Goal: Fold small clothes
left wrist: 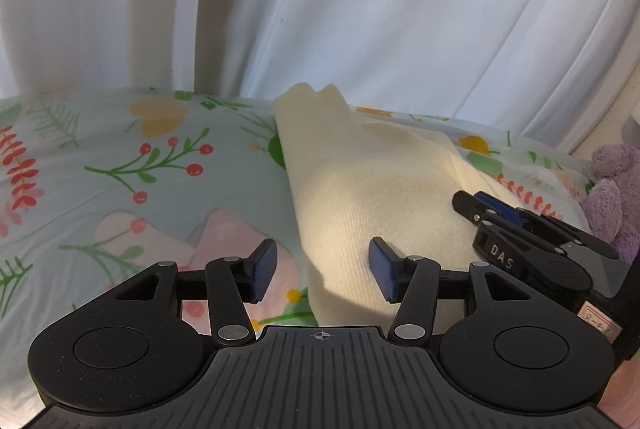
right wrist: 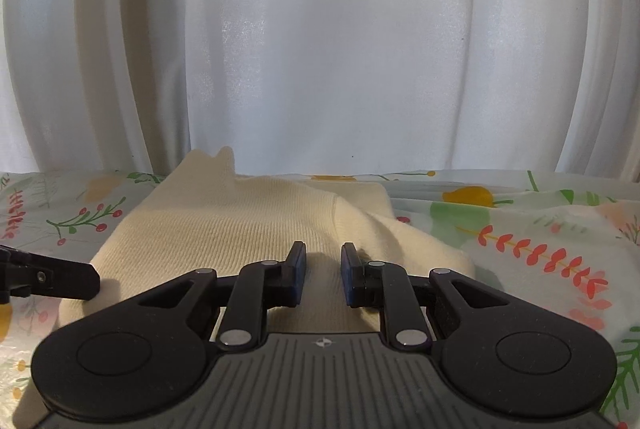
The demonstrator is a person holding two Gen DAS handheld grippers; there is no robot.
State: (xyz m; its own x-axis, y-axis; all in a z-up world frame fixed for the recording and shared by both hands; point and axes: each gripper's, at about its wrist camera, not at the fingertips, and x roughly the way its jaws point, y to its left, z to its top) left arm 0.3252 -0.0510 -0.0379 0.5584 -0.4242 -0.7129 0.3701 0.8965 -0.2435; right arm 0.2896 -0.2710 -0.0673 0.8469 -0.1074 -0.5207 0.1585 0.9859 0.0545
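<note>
A cream ribbed garment [left wrist: 360, 189] lies partly folded on a flowered bedsheet [left wrist: 120, 157], with white curtains [left wrist: 360, 9] hanging behind the bed. In the left wrist view the left gripper [left wrist: 322, 271] hangs just above the near edge of the cream cloth, its blue pads [left wrist: 266, 269] set well apart with nothing pinched between them; the left pad is over the sheet and a pale pink cloth [left wrist: 224, 233], the right pad over the cream knit. The right gripper [left wrist: 486, 207] comes in from the right side of that view, its tips low against the garment (whether they actually touch it cannot be told from here). In the right wrist view the right gripper [right wrist: 323, 277] has its fingers drawn close, a narrow gap left between them, and only flat cream cloth [right wrist: 224, 229] shows below that gap, not gripped. The tip of the left gripper [right wrist: 80, 281] shows at the garment's left edge. A purple plush toy [left wrist: 616, 197] sits at the far right of the bed.
</note>
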